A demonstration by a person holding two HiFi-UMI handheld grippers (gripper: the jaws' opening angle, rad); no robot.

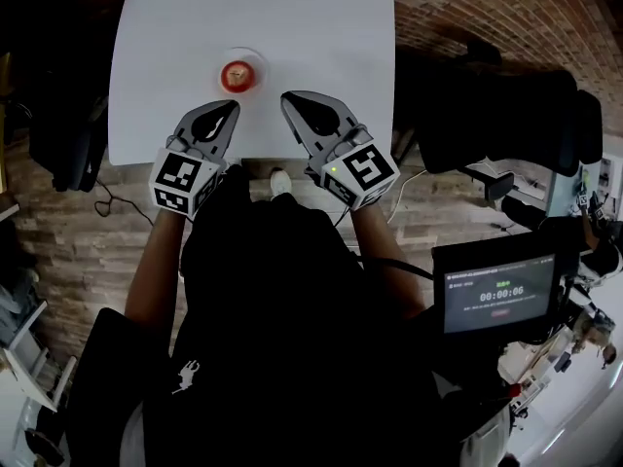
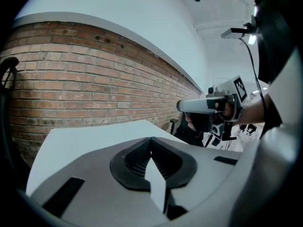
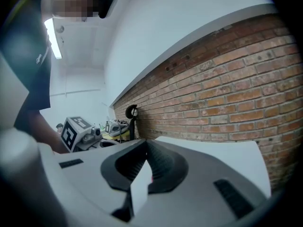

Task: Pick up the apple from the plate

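Apple (image 1: 237,75) on plate (image 1: 258,60), screen timer (image 1: 499,294) perhaps 00:00:06

Screen (image 1: 499,295): the digits read 00:00:06; the lines above and below them are too small to read.
Left cube (image 1: 180,184): black-and-white square markers, no letters.
Right cube (image 1: 362,171): markers of the same kind.
Shirt emblem (image 1: 188,376): a small white figure, no legible lettering.

A red apple (image 1: 237,75) is being shown against a pale, glassy plate (image 1: 257,59) and a plain white table (image 1: 321,27). Grey shells with black ribbed pads are being displayed by the left gripper (image 1: 226,113) and right gripper (image 1: 292,102), their cubes being patterned in black-and-white squares. Reddish-brown brickwork (image 1: 487,17) is being seen around them.
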